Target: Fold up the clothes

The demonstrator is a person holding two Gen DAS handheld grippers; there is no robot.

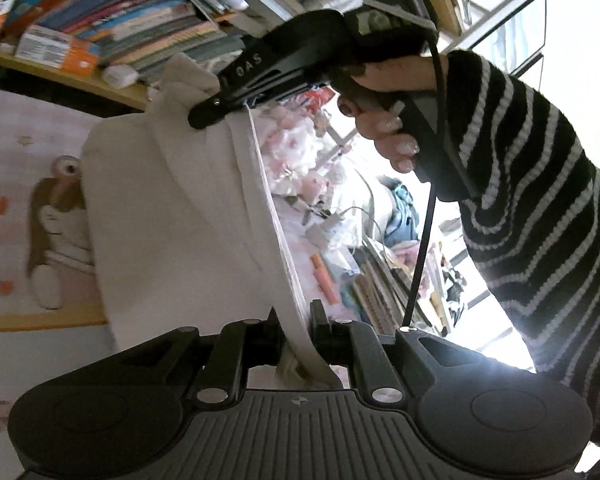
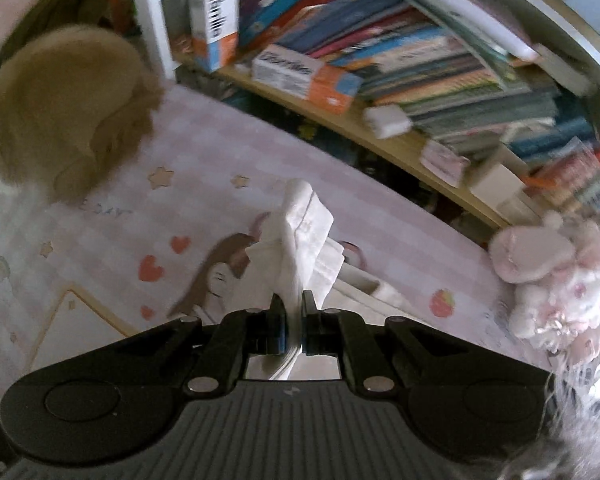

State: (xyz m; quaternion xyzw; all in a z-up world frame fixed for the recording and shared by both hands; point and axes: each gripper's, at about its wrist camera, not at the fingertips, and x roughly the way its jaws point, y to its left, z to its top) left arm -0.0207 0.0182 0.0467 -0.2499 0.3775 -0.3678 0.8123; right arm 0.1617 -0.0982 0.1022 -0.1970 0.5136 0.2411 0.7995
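Left gripper (image 1: pixel 296 320) clamped on the hem of a cream-white fabric garment (image 1: pixel 172 216), black fingers (image 1: pixel 319 320) pressed close on either side of the cloth. Garment stretched taut, running up and away from those jaws to the right gripper (image 1: pixel 204 118), likewise pinched shut on the far edge of the same cloth. Gripped by a hand (image 1: pixel 388 136) with pale painted nails, wrist covered by a black knit sleeve with thin white stripes (image 1: pixel 532 184).

From the right wrist view, right gripper (image 2: pixel 294 308) closed narrowly on a bunched fold of the cream-white garment (image 2: pixel 304 236), cloth sticking up between and beyond the fingertips. Held up off a pink checked bedsheet printed with hearts, stars and a cartoon figure (image 2: pixel 204 152).

Farther out on the sheet: a tan and white plush toy (image 2: pixel 64 120) at the upper left, a pink and white plush toy (image 2: pixel 556 276) at the right edge. Beyond both, a light wooden shelf (image 2: pixel 400 148) crowded with slanting colourful books (image 2: pixel 440 60) and an orange and white box (image 2: pixel 304 76). Motion blur over much of this view.
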